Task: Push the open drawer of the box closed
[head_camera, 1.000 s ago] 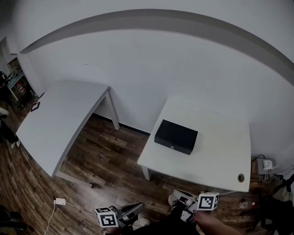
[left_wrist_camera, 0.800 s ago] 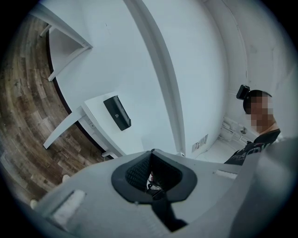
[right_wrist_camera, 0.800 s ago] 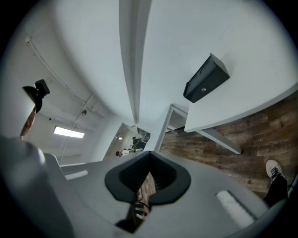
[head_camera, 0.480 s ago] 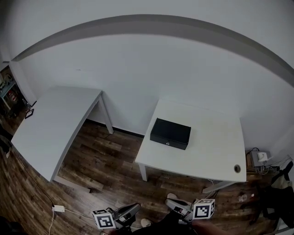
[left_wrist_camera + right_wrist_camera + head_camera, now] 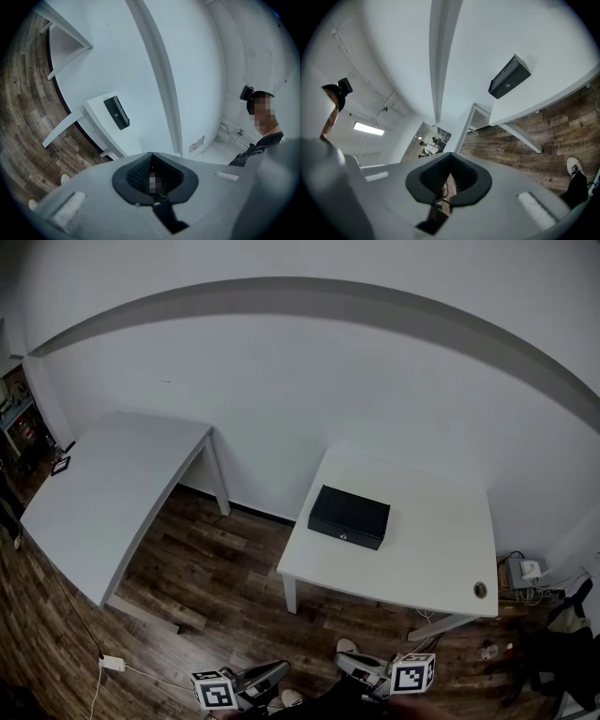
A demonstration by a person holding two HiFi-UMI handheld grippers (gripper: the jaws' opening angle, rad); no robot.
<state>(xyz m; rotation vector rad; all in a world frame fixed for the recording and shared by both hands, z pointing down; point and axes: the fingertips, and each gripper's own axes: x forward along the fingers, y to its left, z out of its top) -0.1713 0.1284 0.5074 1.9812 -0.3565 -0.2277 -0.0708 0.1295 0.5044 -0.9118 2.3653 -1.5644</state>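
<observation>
A black box with a small lock on its front face sits on the white table, near the table's left edge. From this distance I cannot tell how far its drawer stands out. The box also shows small in the left gripper view and the right gripper view. Both grippers hang low at the bottom of the head view, well short of the table, over the wooden floor. The left gripper is shut and holds nothing. The right gripper is shut and empty too.
A long white table stands at the left, with a strip of wooden floor between the two tables. A power adapter and cable lie on the floor at lower left. Plugs and wires sit by the wall at right.
The head view has pulled back a little: the table and box sit slightly farther off and both grippers have sunk lower in the picture. Both stay shut.
</observation>
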